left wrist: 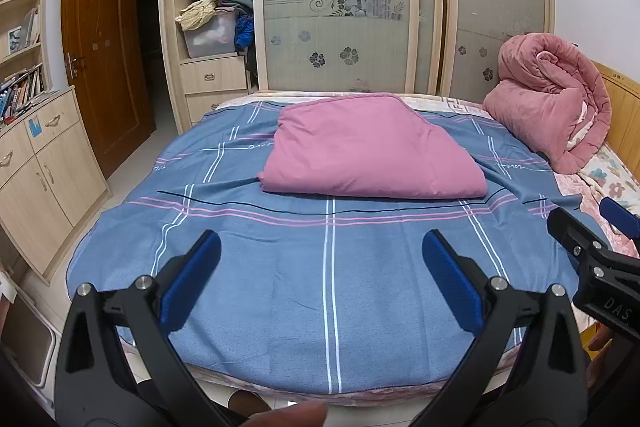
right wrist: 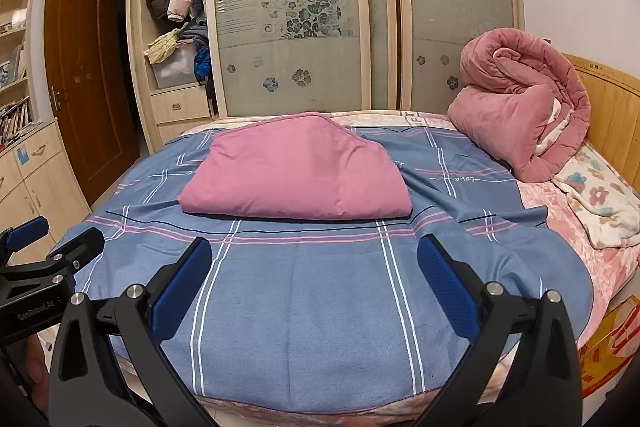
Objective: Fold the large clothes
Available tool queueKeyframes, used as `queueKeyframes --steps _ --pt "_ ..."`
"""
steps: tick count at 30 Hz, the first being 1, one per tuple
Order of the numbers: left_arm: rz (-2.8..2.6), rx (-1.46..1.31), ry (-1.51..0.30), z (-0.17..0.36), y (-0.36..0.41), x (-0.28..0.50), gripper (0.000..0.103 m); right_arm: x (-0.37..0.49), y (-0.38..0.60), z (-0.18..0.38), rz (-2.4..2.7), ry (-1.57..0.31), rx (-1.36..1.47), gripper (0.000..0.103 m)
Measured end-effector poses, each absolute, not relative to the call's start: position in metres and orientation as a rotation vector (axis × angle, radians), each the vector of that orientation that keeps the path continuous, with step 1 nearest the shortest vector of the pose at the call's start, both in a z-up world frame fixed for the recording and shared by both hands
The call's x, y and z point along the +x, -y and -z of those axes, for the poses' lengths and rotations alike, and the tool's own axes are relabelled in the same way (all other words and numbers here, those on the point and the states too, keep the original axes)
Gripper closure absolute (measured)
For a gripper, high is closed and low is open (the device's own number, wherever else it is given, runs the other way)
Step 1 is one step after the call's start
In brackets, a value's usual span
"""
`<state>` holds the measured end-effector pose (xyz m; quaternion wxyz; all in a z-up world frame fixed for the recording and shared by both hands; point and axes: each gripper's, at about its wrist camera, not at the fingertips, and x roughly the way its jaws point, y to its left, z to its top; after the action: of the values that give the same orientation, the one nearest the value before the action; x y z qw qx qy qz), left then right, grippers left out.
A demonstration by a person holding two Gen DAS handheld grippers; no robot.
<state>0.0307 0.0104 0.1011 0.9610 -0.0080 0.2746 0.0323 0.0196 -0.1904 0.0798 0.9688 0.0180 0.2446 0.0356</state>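
Smooth mauve folded cloth (left wrist: 370,147), striped blue sheet (left wrist: 280,267), jaws apart

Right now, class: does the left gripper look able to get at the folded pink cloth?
Probably yes. The left gripper is open and empty above the blue sheet, with nothing lying between it and the folded pink cloth farther across the bed.

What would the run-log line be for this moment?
left gripper: open, empty | right gripper: open, empty | pink folded cover: lying on blue plaid sheet | contact: none
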Motion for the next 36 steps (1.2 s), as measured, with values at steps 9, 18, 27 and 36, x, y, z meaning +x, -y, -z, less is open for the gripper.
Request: queueKeyframes --steps 9,18,27,36 --pt "-0.06 -0.008 -0.563 -0.1 -0.0086 0.0316 0.002 0.0204 0.1927 -0.0791 -0.068 -0.494 0.035 0.001" --pt "-0.057 -0.002 -0.565 -0.0998 -0.0065 0.0324 0.002 0.0213 0.1931 -0.0786 -0.068 -0.495 0.036 0.001" --pt "-0.056 -0.002 -0.566 -0.0999 -0.0062 0.0331 0.002 0.0224 0.1954 -0.0767 -0.066 -0.495 0.037 0.001" --pt "-0.055 -0.002 -0.566 -0.0999 -0.0057 0.0333 0.002 0.0224 0.1976 -0.0732 -0.067 -0.495 0.037 0.001"
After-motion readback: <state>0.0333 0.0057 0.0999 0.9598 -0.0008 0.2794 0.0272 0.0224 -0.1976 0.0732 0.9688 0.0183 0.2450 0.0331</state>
